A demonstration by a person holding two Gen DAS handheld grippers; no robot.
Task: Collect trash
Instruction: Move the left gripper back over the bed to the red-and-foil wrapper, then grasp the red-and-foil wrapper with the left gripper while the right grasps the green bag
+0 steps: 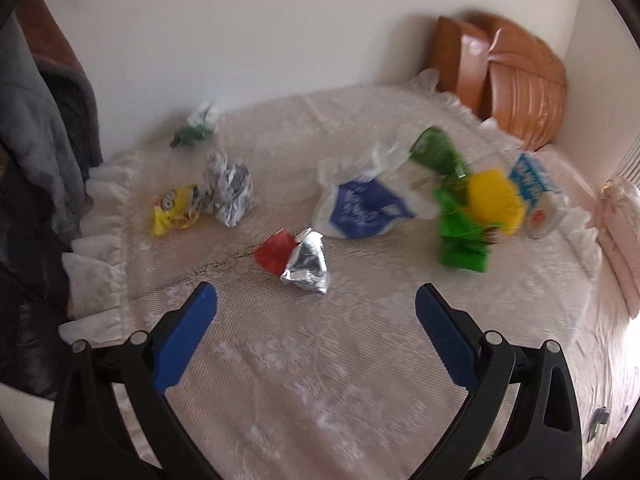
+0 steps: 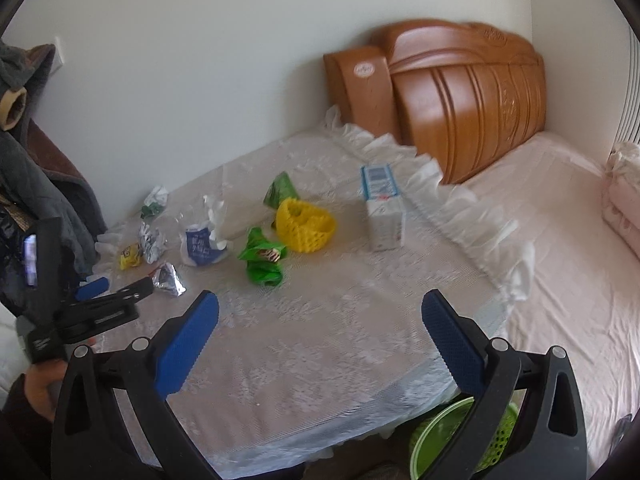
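Observation:
Trash lies scattered on a lace-covered table (image 1: pixel 320 360). A red and silver foil wrapper (image 1: pixel 296 260) lies just ahead of my open, empty left gripper (image 1: pixel 316 300). Farther off are a yellow snack bag (image 1: pixel 176 208), crumpled silver foil (image 1: pixel 228 192), a blue and white bag (image 1: pixel 364 204), a green wrapper (image 1: pixel 464 236), a yellow foam net (image 1: pixel 496 200) and a milk carton (image 1: pixel 536 196). My right gripper (image 2: pixel 320 312) is open and empty over the table's near part. The green wrapper (image 2: pixel 264 258), the yellow net (image 2: pixel 306 226) and the carton (image 2: pixel 382 212) lie ahead of it. The left gripper (image 2: pixel 116 288) shows at its left.
A green mesh waste basket (image 2: pixel 440 440) stands below the table's near edge. A wooden headboard (image 2: pixel 460 92) and a bed with a pink sheet (image 2: pixel 560 240) are at the right. Dark clothes (image 1: pixel 36 152) hang at the left. A white wall is behind the table.

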